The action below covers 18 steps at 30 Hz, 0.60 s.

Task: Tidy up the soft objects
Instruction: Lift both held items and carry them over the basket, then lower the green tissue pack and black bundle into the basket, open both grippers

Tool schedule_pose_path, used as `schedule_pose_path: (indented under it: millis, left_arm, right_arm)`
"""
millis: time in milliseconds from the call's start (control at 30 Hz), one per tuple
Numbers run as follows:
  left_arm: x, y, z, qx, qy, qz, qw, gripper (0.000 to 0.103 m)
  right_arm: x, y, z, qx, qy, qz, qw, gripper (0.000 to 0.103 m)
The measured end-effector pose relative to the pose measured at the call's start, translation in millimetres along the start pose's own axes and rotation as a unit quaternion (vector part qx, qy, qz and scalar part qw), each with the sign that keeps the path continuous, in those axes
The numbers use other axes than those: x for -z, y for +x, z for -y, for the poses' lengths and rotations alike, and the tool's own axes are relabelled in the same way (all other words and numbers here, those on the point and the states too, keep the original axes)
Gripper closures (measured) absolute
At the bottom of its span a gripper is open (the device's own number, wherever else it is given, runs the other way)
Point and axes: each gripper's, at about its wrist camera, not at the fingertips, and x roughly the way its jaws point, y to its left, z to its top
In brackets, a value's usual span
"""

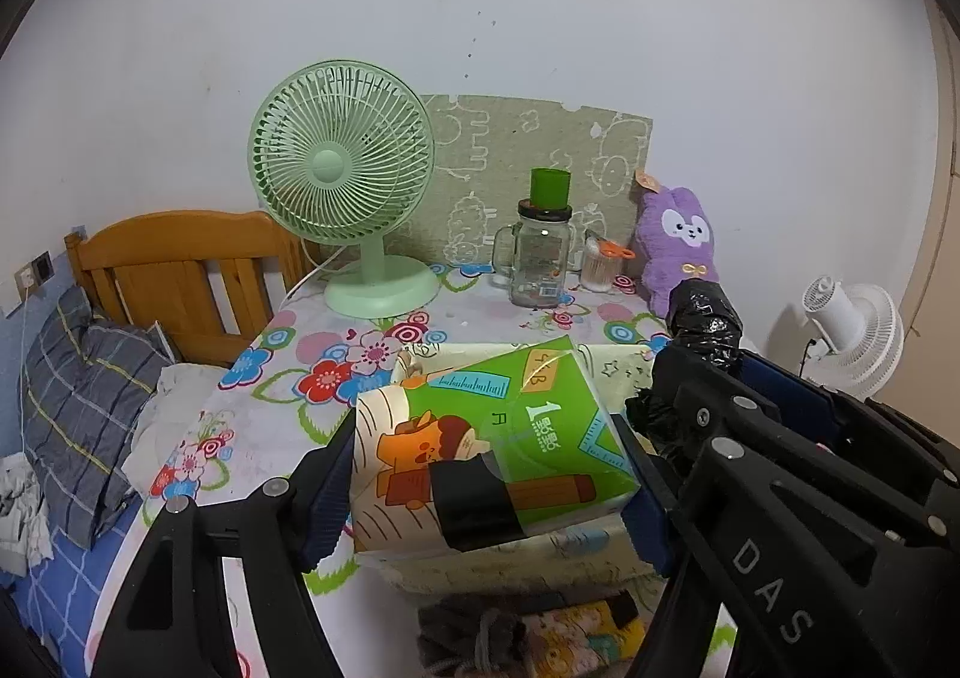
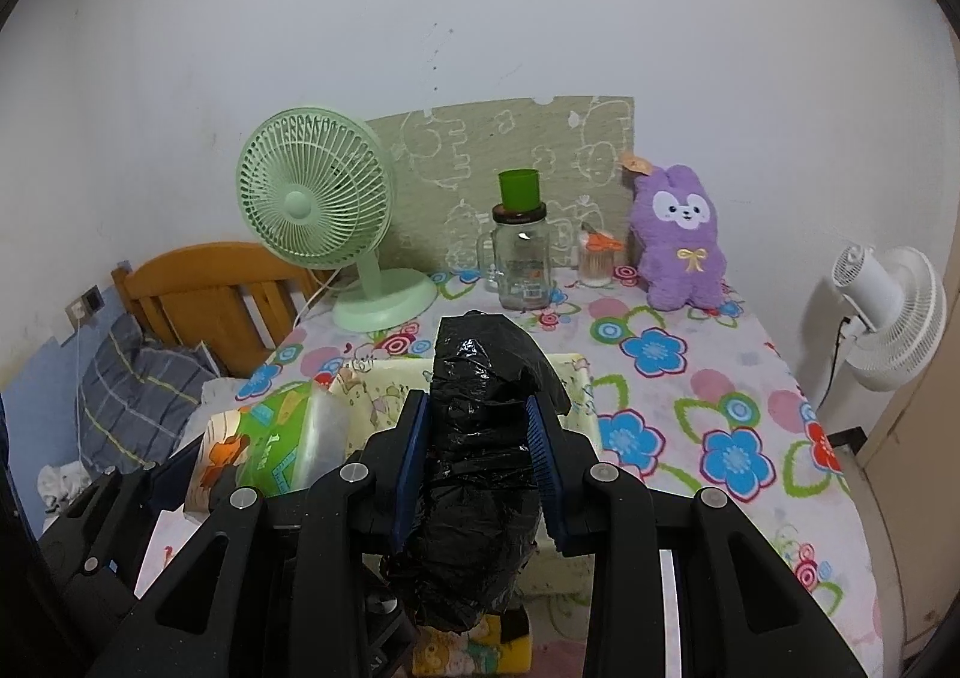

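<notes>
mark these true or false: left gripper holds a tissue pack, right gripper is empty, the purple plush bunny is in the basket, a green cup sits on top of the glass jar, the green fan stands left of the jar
1. The left gripper holds a tissue pack. True.
2. The right gripper is empty. False: it is clamped on a black plastic-wrapped bundle.
3. The purple plush bunny is in the basket. False: it stands on the floral tablecloth at the back, by the wall.
4. A green cup sits on top of the glass jar. True.
5. The green fan stands left of the jar. True.
</notes>
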Motion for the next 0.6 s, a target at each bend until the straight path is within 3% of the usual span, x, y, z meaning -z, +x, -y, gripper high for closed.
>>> schedule_pose_path:
  millis: [600]
  left_arm:
    - [-7.9, 61.6, -6.3, -0.002, 0.021, -0.029, 0.9994, 0.026]
  right_arm:
    - [-4.3, 69.0, 4.6, -0.023, 0.009, -0.027, 0.999, 0.066]
